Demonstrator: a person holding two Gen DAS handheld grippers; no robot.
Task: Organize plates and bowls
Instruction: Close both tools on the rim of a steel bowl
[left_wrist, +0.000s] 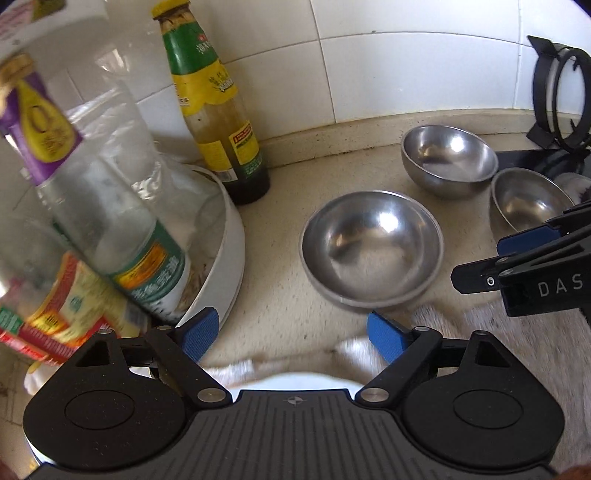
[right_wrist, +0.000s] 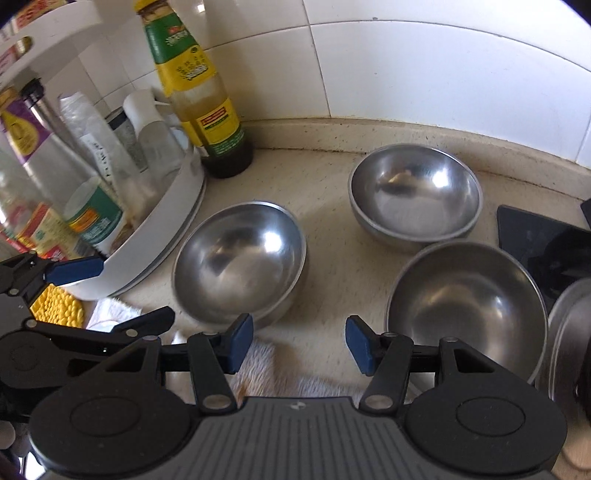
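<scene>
- Both claws, left gripper (left_wrist: 291, 334) and right gripper (right_wrist: 299, 341), gape wide, holding nothing.
- Three steel bowls (right_wrist: 240, 258) sit apart on the counter (right_wrist: 332, 177).
- Risk: slick rims could slip from the pads; a swing could topple the sauce bottle (right_wrist: 195, 92).

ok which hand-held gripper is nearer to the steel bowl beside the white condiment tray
Left. The left hand-held gripper sits open right in front of that steel bowl. The right hand-held gripper is off to the bowl's right, open, facing the gap between it and another bowl.

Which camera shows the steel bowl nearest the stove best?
The right wrist view: the bowl nearest the stove fills the foreground, its whole rim visible. The left wrist view shows it small at the edge, partly behind the right gripper.
</scene>
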